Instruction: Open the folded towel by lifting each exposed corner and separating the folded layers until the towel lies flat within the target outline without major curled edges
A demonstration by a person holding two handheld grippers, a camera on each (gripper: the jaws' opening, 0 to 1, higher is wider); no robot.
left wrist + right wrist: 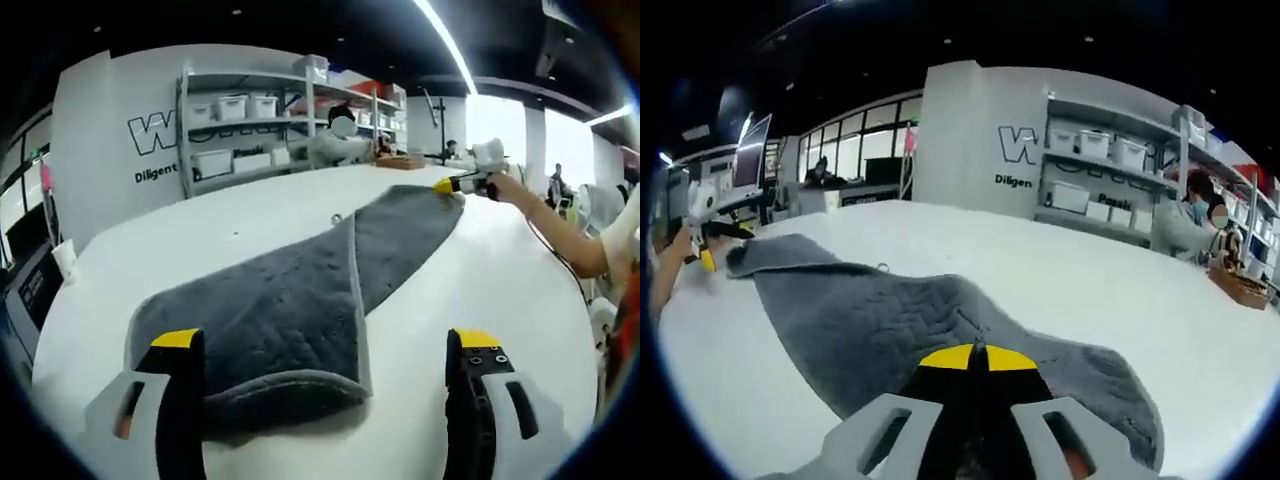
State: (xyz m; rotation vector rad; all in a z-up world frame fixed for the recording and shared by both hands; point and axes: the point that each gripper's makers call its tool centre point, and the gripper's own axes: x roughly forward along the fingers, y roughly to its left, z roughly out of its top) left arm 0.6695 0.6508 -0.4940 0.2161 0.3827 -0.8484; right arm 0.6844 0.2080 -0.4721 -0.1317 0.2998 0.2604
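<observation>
A white tabletop (pixel 250 215) carries the work. Beyond its far edge stand grey shelves (pixel 250 120) with white bins (pixel 233 106); a wooden tray (pixel 1240 283) sits near a seated person (pixel 1185 225).

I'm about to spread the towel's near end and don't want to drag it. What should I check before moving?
1. Left gripper open above the near end: ok.
2. Right gripper shut on the towel at its far corner: ok.
3. Near end lying flat: not ok; a layer is folded over and its edge curls.
4. Towel inside the target outline on the table: cannot tell; no outline is visible.
</observation>
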